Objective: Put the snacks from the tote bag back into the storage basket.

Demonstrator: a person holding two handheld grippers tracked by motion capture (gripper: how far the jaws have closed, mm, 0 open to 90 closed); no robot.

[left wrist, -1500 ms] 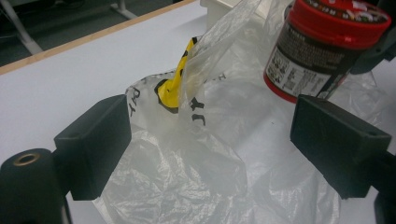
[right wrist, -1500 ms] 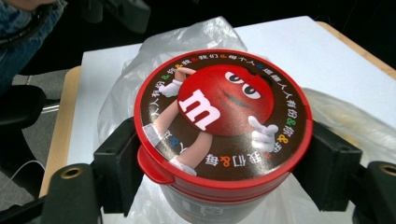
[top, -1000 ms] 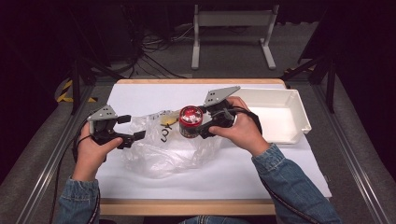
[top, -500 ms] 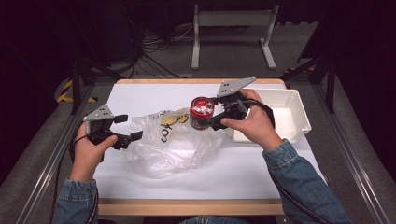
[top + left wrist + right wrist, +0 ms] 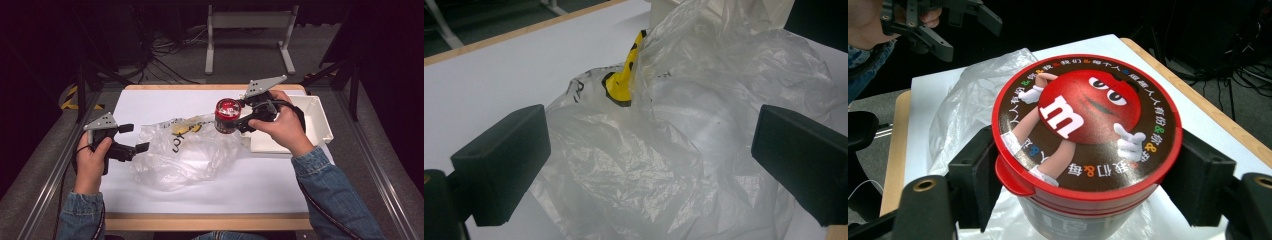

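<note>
The right gripper holds a tub with a red lid. Its two black jaws press on the tub from both sides, just under the lid. The tub is up in the air, above the far edge of the bag and just beside the white tray. It stands almost upright. In the right gripper view, the lid has a round red candy man with white hands and a white letter m. Small coloured letters run round the rim of the lid.

The left gripper is wide open. It holds nothing. Its jaws point at the left side of the bag, and the lower jaw is right at the edge of the bag. I cannot tell if it touches. In the left gripper view, the two jaws stand far apart with the bag between them and a bit beyond.

The bag is clear plastic and all crinkly. It lies in the middle of the white table. It has a yellow patch with black marks on it.

The tray sits at the right side of the table. The right hand is partly over it. The left hand is near the left edge of the table. Both arms wear blue denim sleeves.
</note>
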